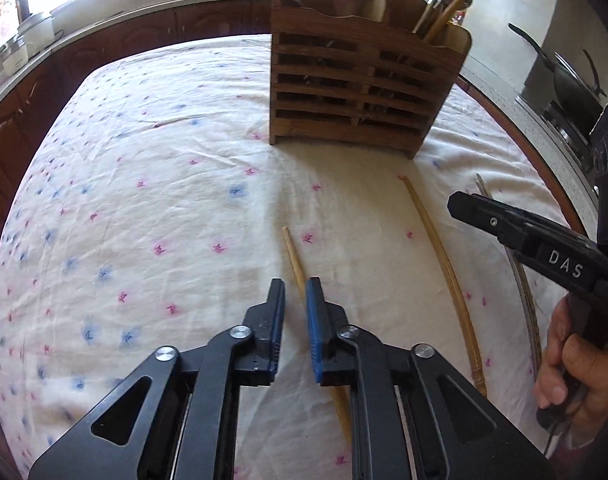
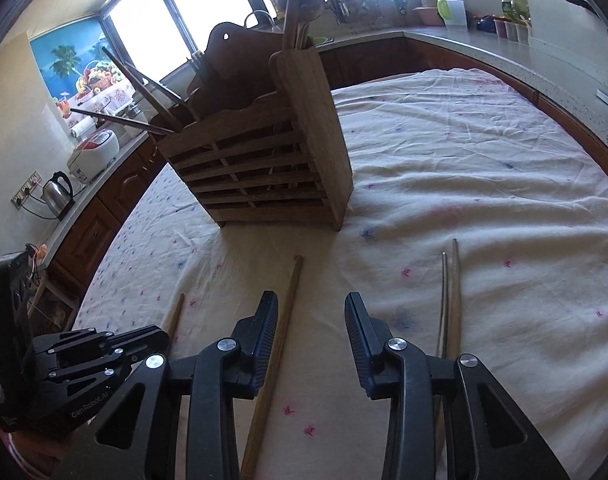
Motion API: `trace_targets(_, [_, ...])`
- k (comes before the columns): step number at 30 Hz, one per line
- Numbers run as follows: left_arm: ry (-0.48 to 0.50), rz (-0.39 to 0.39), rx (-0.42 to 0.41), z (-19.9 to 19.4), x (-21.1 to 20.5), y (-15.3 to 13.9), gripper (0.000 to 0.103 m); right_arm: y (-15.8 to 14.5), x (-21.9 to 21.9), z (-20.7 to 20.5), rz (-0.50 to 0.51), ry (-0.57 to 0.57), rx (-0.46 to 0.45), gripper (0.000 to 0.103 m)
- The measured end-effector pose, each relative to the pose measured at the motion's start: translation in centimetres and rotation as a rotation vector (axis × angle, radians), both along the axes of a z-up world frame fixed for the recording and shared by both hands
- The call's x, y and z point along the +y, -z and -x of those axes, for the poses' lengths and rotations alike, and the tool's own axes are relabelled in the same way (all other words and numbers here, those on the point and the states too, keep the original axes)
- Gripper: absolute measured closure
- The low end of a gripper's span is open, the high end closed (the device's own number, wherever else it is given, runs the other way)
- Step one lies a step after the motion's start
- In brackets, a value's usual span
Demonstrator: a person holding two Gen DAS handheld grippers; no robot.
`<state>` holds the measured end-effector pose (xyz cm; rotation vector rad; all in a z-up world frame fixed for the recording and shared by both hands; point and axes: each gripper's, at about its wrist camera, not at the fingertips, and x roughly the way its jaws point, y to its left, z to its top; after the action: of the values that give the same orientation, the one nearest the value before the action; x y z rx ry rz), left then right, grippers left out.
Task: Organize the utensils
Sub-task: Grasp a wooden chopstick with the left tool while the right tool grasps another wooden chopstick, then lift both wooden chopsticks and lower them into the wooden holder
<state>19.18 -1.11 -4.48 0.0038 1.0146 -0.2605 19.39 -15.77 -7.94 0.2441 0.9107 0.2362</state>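
A slatted wooden utensil holder (image 1: 355, 92) (image 2: 264, 176) stands on the floral tablecloth (image 1: 144, 160), with chopsticks, forks and spoons in it. My left gripper (image 1: 296, 292) hovers low over a bamboo chopstick (image 1: 294, 256) that lies in the narrow gap by the blue pad; the pads do not press on it. My right gripper (image 2: 311, 308) is open over a second wooden chopstick (image 2: 292, 300), which lies along its left finger. A metal and a wooden chopstick (image 2: 449, 300) lie side by side just right of it. A hand (image 1: 567, 360) holds the right gripper's handle.
A wooden-fronted counter curves around the table. It carries a kettle (image 2: 58, 192), a rice cooker (image 2: 94, 154) and a wok (image 1: 571, 84) on the stove. The cloth is bare to the left of the holder and wrinkled to its right.
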Motion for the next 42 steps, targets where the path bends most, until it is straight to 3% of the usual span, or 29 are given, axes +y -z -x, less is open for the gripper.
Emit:
trace_targets(1, [-0.018, 0.007, 0.014, -0.2, 0.2, 0.1, 0.066, 0.2, 0.5, -0.5, 0.01, -0.011, 0.009, 0.067])
trace_targets(6, [-0.036, -0.005, 0.014, -0.7, -0.5, 0.6, 0.066, 1.3, 2.7, -2.6, 0.077, -0.056, 0.045, 0.07])
trace_targets(8, [-0.032, -0.042, -0.006, -0.7, -1.2, 0.7, 0.074, 2.0, 3.2, -3.3, 0.101, -0.069, 0.067, 0.073])
trace_targets(10, [-0.034, -0.075, -0.028, -0.7, -1.5, 0.8, 0.091, 2.0, 3.8, -3.4, 0.159, -0.082, 0.047, 0.076])
trace_targets(11, [-0.034, -0.073, -0.031, -0.8, -1.6, 0.8, 0.094, 2.1, 4.1, -3.4, 0.186, -0.085, 0.043, 0.081])
trace_targets(13, [-0.035, -0.075, -0.035, -1.0, -1.9, 0.8, 0.096, 2.1, 4.1, -3.2, 0.22, -0.078, 0.034, 0.093])
trace_targets(15, [-0.039, -0.063, -0.034, -1.0, -1.9, 0.7, 0.097, 2.0, 3.4, -3.1, 0.188, -0.074, 0.038, 0.096])
trace_targets(19, [-0.057, 0.041, -0.029, -0.6, 0.1, -0.2, 0.097, 1.5, 2.1, -2.3, 0.109, -0.056, 0.045, 0.098])
trace_targets(27, [-0.051, 0.18, -0.103, 1.9, 2.9, -4.7, 0.098, -3.9, 0.1, 1.3, -0.021, -0.029, -0.07, 0.098])
trace_targets(42, [0.007, 0.298, -0.293, 5.4, 3.8, -13.4, 0.098, -13.6, -2.7, 5.1, -0.073, 0.01, -0.299, 0.098])
